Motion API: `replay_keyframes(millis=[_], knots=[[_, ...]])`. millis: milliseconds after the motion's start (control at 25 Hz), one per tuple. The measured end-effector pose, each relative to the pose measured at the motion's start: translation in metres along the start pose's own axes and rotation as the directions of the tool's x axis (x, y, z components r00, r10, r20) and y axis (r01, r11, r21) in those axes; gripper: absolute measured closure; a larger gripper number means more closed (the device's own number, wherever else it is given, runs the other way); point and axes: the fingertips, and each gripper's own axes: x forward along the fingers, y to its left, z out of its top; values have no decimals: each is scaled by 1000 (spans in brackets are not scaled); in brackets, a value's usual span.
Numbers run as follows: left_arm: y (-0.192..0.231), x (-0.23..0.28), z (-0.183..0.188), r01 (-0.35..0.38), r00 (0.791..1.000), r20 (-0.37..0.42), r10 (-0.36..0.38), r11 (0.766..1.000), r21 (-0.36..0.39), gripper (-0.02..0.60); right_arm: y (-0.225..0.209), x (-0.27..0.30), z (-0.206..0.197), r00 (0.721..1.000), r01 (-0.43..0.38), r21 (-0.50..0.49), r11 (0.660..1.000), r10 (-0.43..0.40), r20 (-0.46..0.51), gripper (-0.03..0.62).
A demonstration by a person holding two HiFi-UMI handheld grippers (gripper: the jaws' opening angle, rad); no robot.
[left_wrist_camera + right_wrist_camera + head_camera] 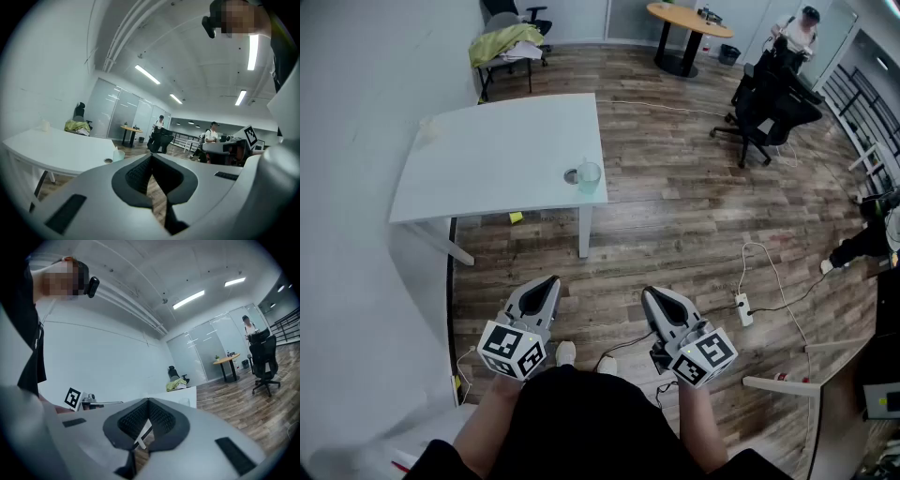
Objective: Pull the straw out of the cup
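Observation:
A clear plastic cup stands at the near right corner of the white table. A thin straw shows faintly above its rim, and a small round lid lies just left of it. Both grippers are held close to my body, well short of the table. The left gripper and the right gripper have their jaws together with nothing in them. In the left gripper view the cup sits far off, left of the shut left gripper. The right gripper also points towards the table.
A crumpled pale object lies at the table's far left corner. A power strip with cables lies on the wood floor to the right. Black office chairs, a round table, a person and a chair with a yellow cloth stand beyond.

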Motion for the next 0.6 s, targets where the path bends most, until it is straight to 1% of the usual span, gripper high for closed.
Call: replay_keyframes(millis=[360,600], knots=[[14,1,6,40,999,-6,-40,999,4,566,6,14,1,999,33,-6,999,-33,2,572],[24,1,11,74,997,-1,-74,997,7,566,10,22,3,998,56,11,998,-56,26,572]])
